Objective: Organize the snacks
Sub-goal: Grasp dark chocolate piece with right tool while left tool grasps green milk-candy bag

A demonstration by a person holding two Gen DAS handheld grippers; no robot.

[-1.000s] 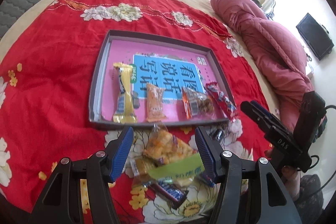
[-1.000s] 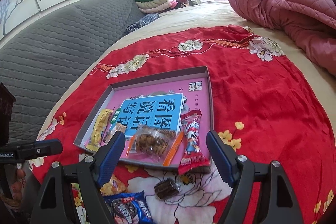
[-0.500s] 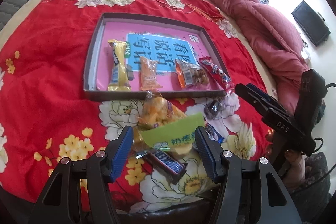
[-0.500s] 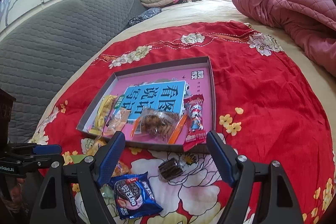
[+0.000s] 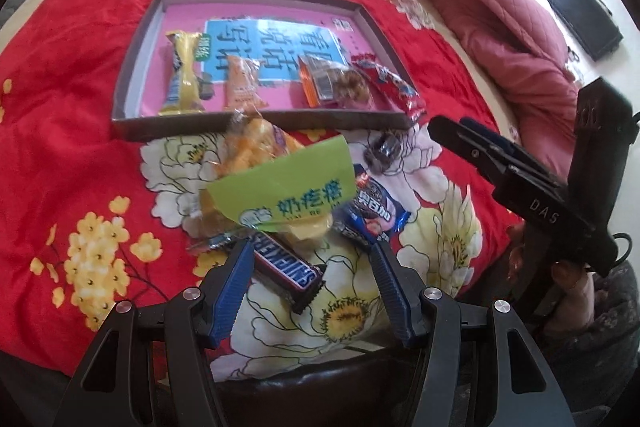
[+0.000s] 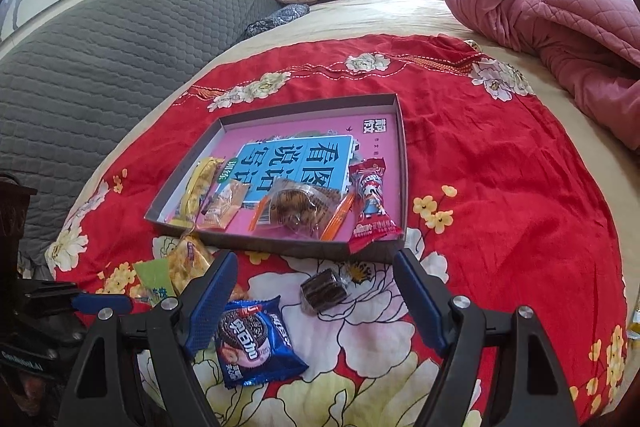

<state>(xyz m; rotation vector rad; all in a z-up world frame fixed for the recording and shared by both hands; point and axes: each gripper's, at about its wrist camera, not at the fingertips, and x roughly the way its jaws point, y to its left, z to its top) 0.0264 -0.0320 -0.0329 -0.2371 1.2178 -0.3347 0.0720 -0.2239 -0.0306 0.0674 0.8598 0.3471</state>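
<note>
Left gripper (image 5: pixel 312 251) agape astride the Snickers bar (image 5: pixel 286 269), seemingly untouched; right gripper (image 6: pixel 316 267) wide, empty

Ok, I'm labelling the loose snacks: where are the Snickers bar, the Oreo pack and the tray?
Snickers bar (image 5: pixel 285 264), left wrist view, wrapper middle.
Oreo pack (image 6: pixel 253 340), right wrist view, front face.
tray (image 6: pixel 295 246), right wrist view, near wall.

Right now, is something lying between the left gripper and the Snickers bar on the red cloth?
Nothing visible. The Snickers bar lies just ahead of the open left gripper; only its far end sits under the green-labelled bag.
</note>
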